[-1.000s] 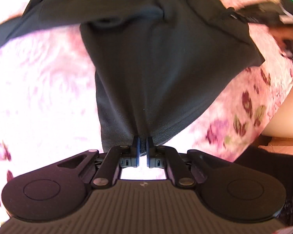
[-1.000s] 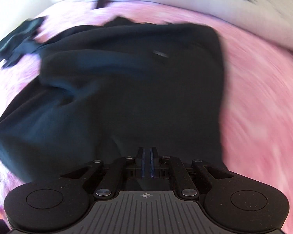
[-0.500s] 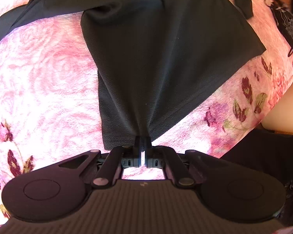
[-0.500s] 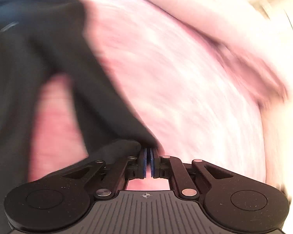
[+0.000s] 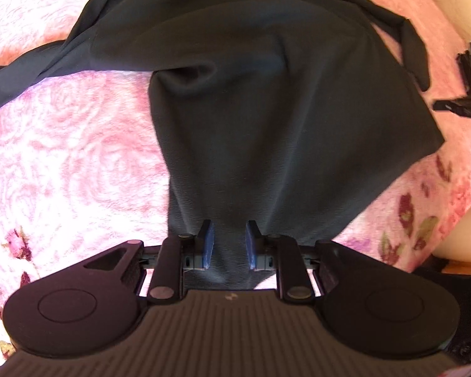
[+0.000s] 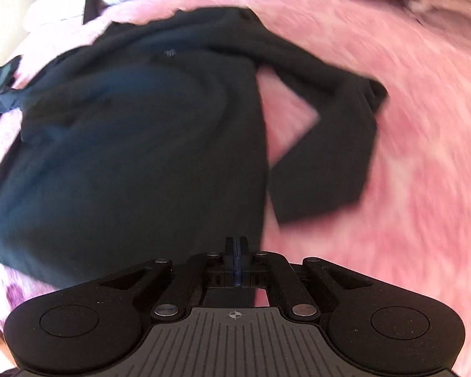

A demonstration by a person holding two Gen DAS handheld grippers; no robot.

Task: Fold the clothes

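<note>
Now the black top is spread on the pink blanket; its hem is being released by the opening left claw. The right claw is pressed together, empty. A sleeve fold seems next.

We see right wrist view smeared: pink blanket texture streaked, dark garment folds soft. Small mark on its chest unreadable. Garment cut by frame's left edge. Dark object at left wrist view's right edge: we cannot identify.
</note>
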